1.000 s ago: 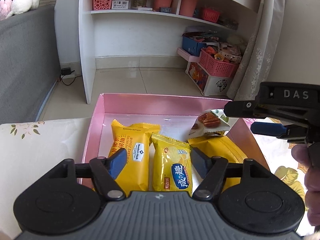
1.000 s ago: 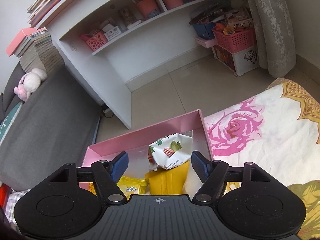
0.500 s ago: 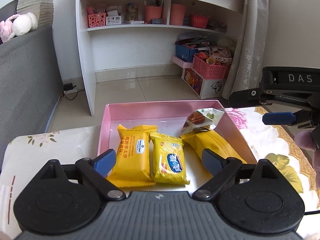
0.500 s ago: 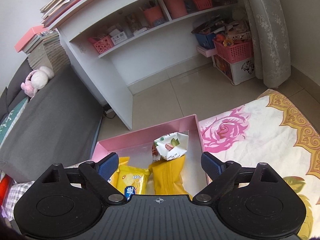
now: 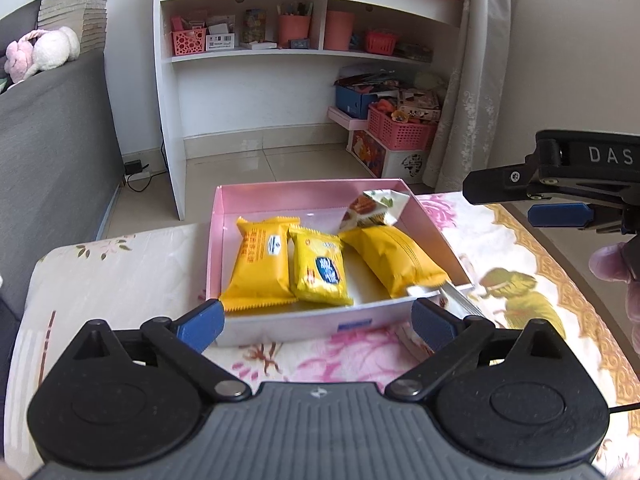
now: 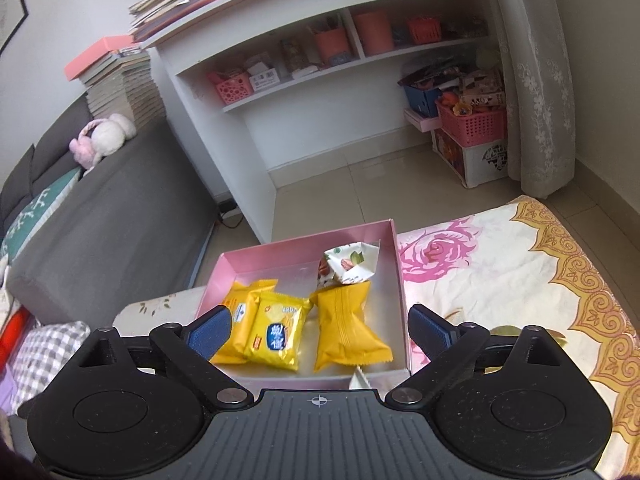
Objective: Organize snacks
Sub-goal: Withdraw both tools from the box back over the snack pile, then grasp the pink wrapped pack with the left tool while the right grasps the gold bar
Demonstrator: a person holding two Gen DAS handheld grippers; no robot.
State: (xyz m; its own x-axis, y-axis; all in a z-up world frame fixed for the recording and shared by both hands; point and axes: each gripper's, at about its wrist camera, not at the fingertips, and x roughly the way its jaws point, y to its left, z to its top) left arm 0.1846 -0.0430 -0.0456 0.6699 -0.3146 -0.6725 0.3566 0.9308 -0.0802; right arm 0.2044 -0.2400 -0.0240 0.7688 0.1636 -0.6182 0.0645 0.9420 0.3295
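the pink box point(image 5: 436, 228) sits on a floral cloth point(image 5: 120, 280), which looks more like a bed or a padded surface than a worktop, and it holds four snack packs. the left yellow pack point(image 5: 260, 264) and the middle yellow pack point(image 5: 320, 268) with the blue label lie flat side by side, touching, their long axes running from the near wall to the far wall of the box. the third yellow pack point(image 5: 390, 258) lies beside them on the right, its long axis slanted so the near end points toward the box's near right corner. the white nut pack point(image 5: 374, 208) leans tilted in the far right corner, resting on the far end of that third pack.

the left gripper point(image 5: 316, 320) is spread wide and holds nothing; it hovers just outside the near wall, roughly centred on the box. the right gripper point(image 6: 320, 332) is likewise spread and empty, above the near edge, looking down into the box.

one item is not yet inside: a silvery wrapper point(image 5: 452, 300) pokes out at the near right corner, just beside the left gripper's right finger point(image 5: 434, 322); its shape and long axis are too unclear to tell. in the right wrist view only a pale sliver point(image 6: 360, 380) of it shows, close under the right gripper. by my judgement both are near it, and the coming move would be a short reach down and slightly right to pinch it.
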